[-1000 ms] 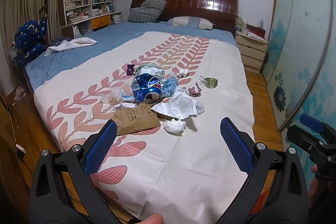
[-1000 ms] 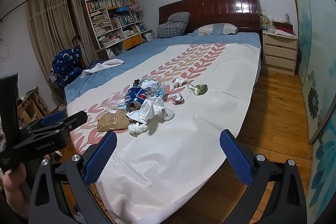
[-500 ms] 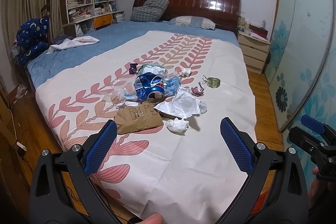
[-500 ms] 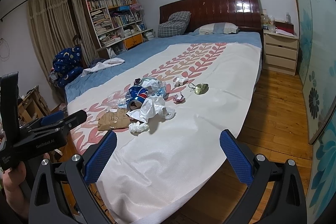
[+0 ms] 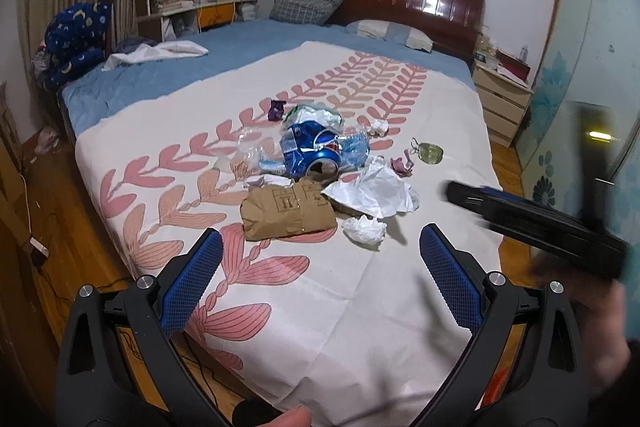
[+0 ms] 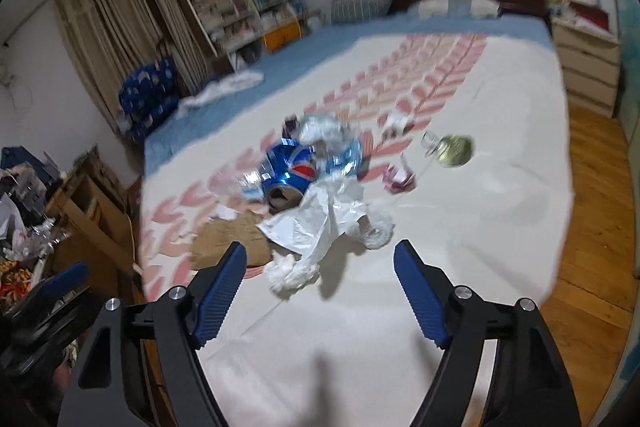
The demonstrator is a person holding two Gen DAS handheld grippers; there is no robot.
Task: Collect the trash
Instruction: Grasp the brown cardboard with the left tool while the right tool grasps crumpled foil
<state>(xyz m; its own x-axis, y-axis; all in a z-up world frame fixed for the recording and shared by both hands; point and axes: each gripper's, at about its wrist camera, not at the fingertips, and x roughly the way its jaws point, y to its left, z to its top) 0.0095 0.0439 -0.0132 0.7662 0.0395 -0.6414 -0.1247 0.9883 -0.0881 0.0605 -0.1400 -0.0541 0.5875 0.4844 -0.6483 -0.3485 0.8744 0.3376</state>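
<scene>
The trash lay in one heap in the middle of the bed, on the white cover with pink leaves. Going left to right: a brown paper bag, light and soft, best pinched at its folded edge; a crushed blue can at 12 o'clock from it, stiff but slippery; a white plastic sheet, limp; and a crumpled tissue, almost weightless, easy to squeeze anywhere. The left tongs and the right tongs were both released and held nothing. The right view was blurred, so the small round thing at 2 o'clock was hard to name.
</scene>
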